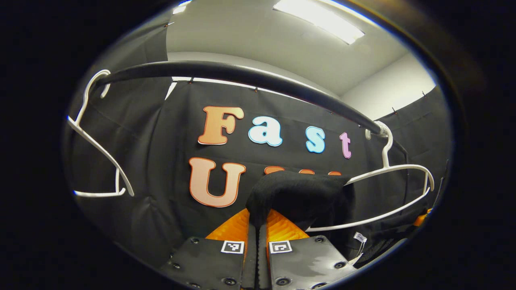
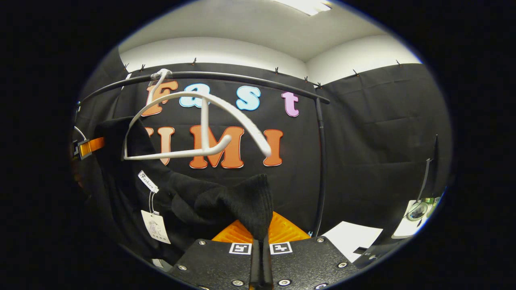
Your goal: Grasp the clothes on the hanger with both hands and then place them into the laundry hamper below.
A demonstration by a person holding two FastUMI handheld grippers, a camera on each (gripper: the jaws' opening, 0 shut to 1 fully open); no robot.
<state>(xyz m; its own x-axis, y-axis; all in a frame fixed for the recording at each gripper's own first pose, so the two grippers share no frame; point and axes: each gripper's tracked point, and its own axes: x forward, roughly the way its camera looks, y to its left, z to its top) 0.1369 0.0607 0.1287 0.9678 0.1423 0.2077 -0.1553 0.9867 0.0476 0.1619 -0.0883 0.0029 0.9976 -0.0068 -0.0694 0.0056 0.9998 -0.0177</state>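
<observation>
A black knit garment hangs in front of my left gripper, which is shut on one folded edge of it. Right of it a white hanger hangs from the black rail, and the garment's far side still drapes near its lower bar. In the right gripper view the same black garment rises between the fingers of my right gripper, shut on its other end. The white hanger swings bare above it. The left gripper shows at the far left, holding the garment. A paper tag dangles from the cloth.
A second, bare white hanger hangs at the rail's left end. The rail's upright post stands right of the garment. White sheets lie low at the right. A mesh edge shows low right in the left gripper view.
</observation>
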